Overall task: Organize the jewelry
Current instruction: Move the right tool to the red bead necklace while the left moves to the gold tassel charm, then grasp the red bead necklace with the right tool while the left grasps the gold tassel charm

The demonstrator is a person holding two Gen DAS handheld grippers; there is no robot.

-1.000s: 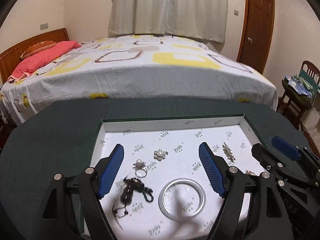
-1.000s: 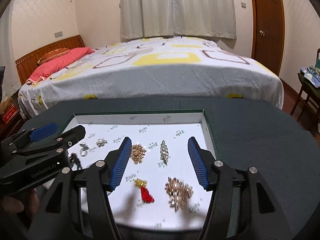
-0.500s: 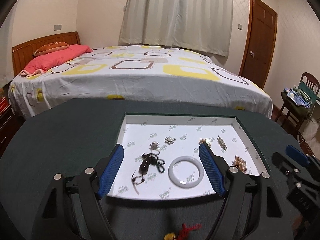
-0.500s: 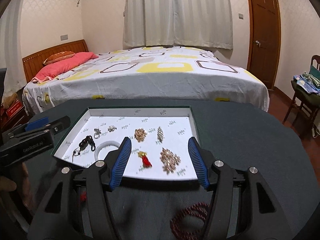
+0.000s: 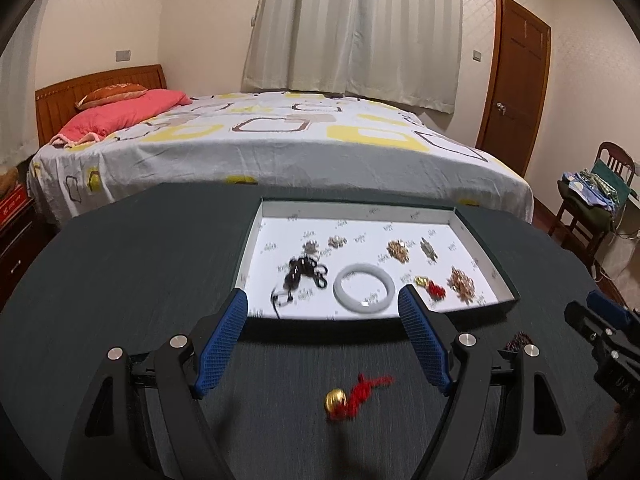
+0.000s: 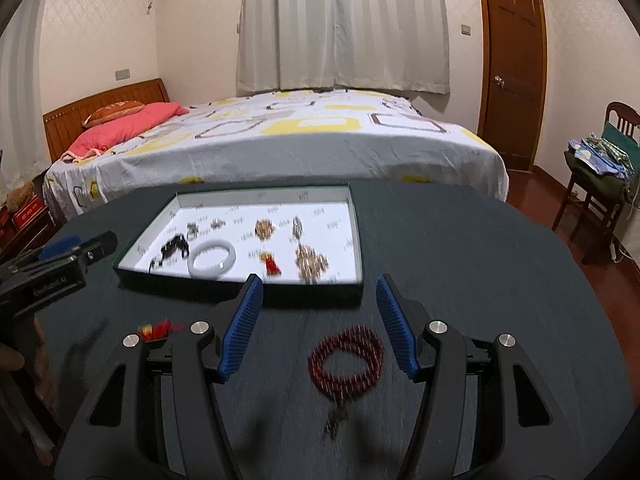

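A white-lined jewelry tray (image 5: 256, 224) (image 6: 356, 232) sits on the dark table. In it lie a white bangle (image 5: 364, 282) (image 6: 212, 259), a black cord piece (image 5: 298, 272), a red-gold charm (image 5: 430, 286) and several brooches. On the table in front of the tray lie a gold bell with red tassel (image 5: 352, 396) (image 6: 158, 329) and a dark red bead bracelet (image 6: 346, 356). My left gripper (image 5: 324, 344) is open and empty above the bell charm. My right gripper (image 6: 320, 320) is open and empty above the bead bracelet.
The round dark table (image 5: 120, 260) ends near a bed (image 5: 280, 136) behind it. A chair with clothes (image 6: 596, 168) stands at the right by a wooden door (image 6: 508, 64). A red box (image 6: 26, 210) sits low at the left.
Both grippers pulled back from over the tray toward the table's near side. The bell charm and bead bracelet on the table came into view between the fingers.
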